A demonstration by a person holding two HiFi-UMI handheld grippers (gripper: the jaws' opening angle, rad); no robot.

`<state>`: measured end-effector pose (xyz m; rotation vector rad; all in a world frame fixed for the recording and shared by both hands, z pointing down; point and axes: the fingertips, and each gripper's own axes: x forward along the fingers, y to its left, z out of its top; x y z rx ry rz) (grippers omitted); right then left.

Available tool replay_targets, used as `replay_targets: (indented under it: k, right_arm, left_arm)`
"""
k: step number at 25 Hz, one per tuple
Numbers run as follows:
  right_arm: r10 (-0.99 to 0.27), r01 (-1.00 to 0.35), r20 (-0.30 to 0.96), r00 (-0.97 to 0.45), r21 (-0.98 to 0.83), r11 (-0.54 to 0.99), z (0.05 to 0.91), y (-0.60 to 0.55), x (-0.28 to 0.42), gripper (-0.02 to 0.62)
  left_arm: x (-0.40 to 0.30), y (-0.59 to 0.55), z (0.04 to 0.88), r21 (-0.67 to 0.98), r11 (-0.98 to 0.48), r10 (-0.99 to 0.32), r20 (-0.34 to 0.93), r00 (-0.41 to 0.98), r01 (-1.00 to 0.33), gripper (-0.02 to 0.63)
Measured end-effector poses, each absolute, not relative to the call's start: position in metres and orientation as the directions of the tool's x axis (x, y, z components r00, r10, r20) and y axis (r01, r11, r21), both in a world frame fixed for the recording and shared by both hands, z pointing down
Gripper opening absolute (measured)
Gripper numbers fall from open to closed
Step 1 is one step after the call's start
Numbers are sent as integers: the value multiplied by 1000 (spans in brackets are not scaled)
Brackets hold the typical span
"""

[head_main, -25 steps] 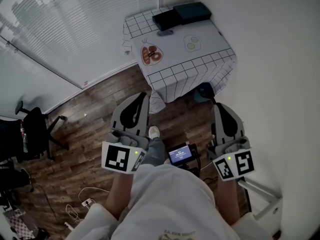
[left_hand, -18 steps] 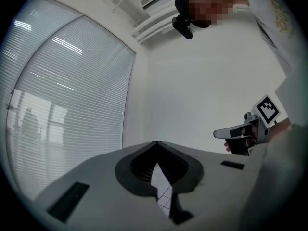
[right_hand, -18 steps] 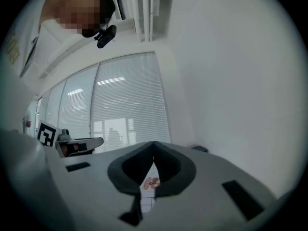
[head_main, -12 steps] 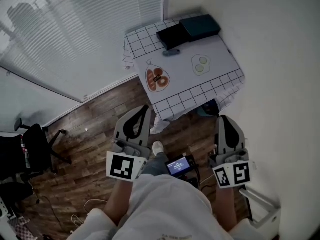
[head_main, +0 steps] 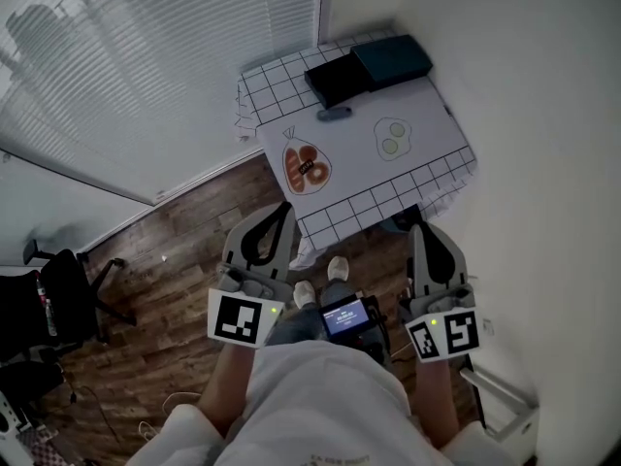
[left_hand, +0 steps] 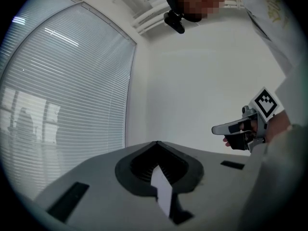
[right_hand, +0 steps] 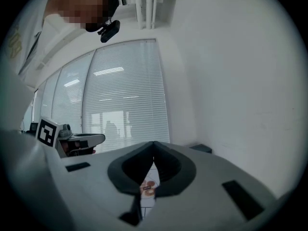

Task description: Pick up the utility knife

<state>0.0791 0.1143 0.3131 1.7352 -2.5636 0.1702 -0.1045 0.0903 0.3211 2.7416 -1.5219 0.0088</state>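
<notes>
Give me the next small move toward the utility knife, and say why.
Probably carry the left hand-held gripper forward over the table toward the utility knife. The knife lies at the far side by the dark boxes, while it and the right hand-held gripper, both shut, hang back by the near edge.

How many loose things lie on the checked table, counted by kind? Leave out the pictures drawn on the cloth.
Flat dark boxes: 2
Utility knife: 1
Total: 3
</notes>
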Motion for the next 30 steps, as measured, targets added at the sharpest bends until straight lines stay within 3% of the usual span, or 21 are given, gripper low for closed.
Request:
replay_targets:
  k: [20,30]
  right_arm:
    - [-889,-895,106,-445,-91,437,320,-46,114,6]
    - [-857,-869,155,-492,-143,473,342,-98,124,8]
  left_arm:
    - [-77,-63,324,4,-466,-884,33,466,-885,6]
    - [-64,-108,356,-69,-459,-882,152,446,-886,6]
